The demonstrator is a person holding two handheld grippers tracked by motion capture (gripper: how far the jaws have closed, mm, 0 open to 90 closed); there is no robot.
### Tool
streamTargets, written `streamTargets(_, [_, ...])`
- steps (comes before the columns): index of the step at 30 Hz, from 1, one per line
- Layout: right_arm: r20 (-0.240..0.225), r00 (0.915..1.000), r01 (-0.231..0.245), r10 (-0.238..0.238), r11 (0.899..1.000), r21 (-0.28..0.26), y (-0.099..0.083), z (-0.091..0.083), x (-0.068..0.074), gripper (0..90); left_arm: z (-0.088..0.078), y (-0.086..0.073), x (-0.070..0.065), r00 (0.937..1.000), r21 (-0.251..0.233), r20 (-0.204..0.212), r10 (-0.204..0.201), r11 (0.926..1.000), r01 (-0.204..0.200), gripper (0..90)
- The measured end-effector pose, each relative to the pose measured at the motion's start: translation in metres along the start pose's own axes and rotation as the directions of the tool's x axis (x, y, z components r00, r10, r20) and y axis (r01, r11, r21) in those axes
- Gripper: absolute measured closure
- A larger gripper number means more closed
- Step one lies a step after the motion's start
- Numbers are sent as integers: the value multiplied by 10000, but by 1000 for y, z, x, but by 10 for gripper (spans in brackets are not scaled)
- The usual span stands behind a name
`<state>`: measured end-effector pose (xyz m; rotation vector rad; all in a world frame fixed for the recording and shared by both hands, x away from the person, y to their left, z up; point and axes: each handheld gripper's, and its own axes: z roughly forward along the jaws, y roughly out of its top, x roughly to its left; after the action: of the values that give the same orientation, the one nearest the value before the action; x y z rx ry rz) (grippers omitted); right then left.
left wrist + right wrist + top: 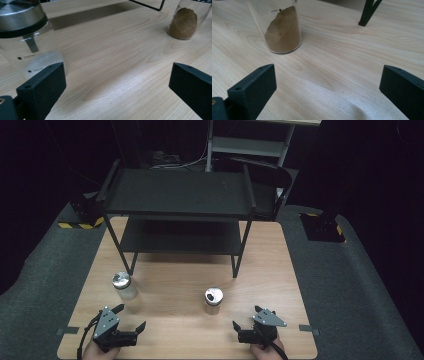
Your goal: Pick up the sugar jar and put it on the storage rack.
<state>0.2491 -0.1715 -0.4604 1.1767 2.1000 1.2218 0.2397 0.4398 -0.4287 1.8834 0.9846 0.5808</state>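
Jars stand upright ahead of both my hands: the white-powder jar at twelve o'clock from my left gripper, the brown-powder jar at ten o'clock from my right gripper. Both jaws spread wide, empty; each jar equally near its hand.

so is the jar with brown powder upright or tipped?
Upright: the brown powder jar stands on its base on the table, lid facing up.

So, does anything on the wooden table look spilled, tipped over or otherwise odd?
Nothing is spilled or tipped. Both clear glass jars stand upright: the one with the closed steel lid and the one holding brown powder. The one oddity is that the powder lies banked on a slope against one side instead of level. Both grippers are open, holding nothing.
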Motion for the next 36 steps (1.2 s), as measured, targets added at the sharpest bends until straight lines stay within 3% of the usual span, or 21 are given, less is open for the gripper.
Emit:
streamTargets(6, [48,9999,-139,139,9999,23,0,0,0,4,-4,-3,5,9994,-101,-234,-255,9996,253,12])
streamTargets(16, [-39,9995,-312,312,9995,-77,-1,-1,-3,1,-7,-1,6,9983,-146,-470,-335,9994,329,12])
streamTargets(26, [14,9999,-160,160,9998,-73,-1,0,-1,0,-7,-2,9,9983,-127,-436,-388,9992,382,12])
streamTargets(36, [124,9997,-222,222,9997,-46,0,0,0,1,-9,6,15,9978,-351,-527,-392,9987,374,12])
